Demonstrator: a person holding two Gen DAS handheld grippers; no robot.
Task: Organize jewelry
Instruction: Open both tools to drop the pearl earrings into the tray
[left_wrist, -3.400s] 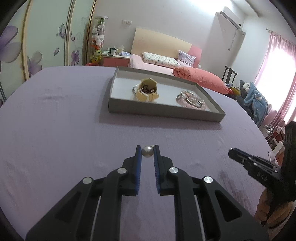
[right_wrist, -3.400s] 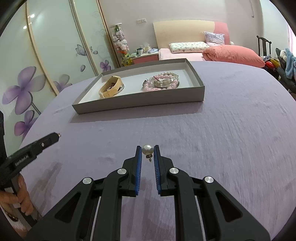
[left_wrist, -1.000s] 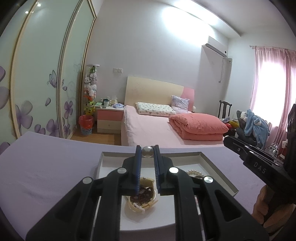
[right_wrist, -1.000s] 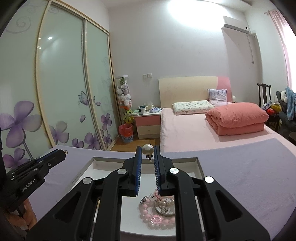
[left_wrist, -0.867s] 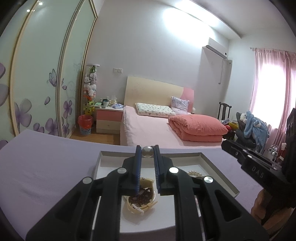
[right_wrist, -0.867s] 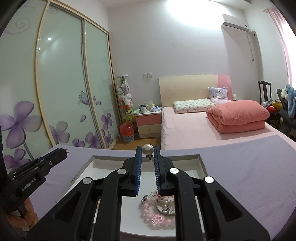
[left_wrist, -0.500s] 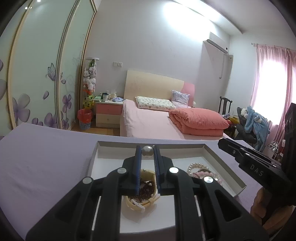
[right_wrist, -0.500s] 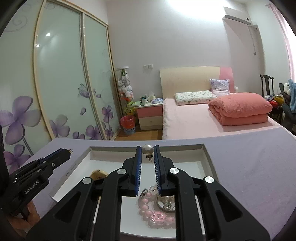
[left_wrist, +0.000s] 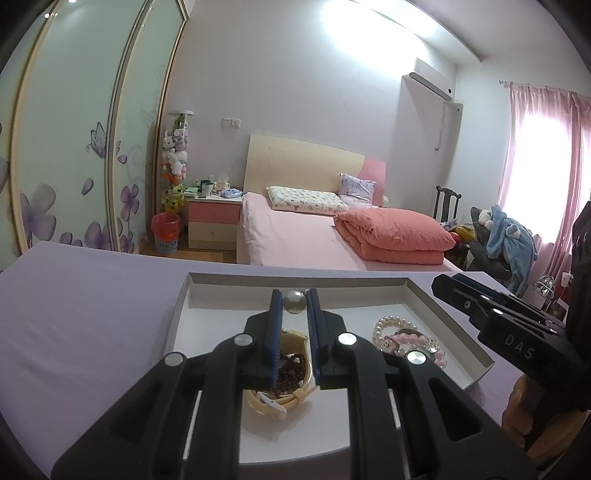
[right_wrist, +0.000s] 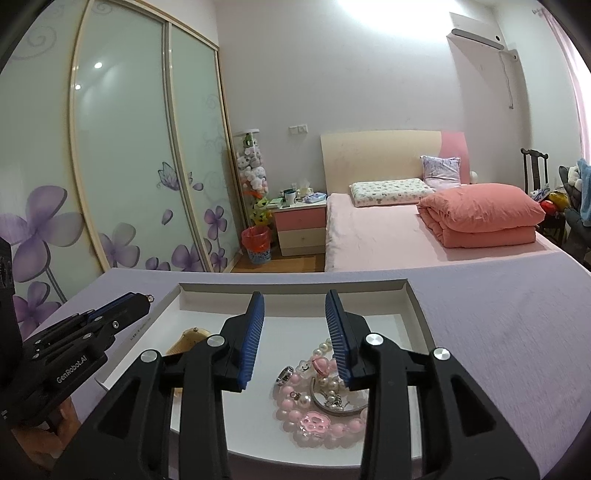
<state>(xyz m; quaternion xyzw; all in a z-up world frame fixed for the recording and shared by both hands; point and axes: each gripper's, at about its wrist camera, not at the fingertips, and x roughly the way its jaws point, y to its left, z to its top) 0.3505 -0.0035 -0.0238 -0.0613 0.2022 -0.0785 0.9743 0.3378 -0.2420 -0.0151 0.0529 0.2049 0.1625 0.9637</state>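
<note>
Pearl-grey and round, the pearl earring (left_wrist: 294, 301) sits pinched between the tips of the left gripper (left_wrist: 294, 303), held above the grey tray (left_wrist: 177, 325), over its left half where the cream leather bracelet (left_wrist: 280, 391) lies almost straight below. The right gripper (right_wrist: 294, 314) hangs with its jaws spread and nothing between them, over the pink bead bracelet (right_wrist: 317, 417) in the tray's right half. I judge a straight downward release suits the left gripper; whether the right's earring has landed there, I cannot tell.
</note>
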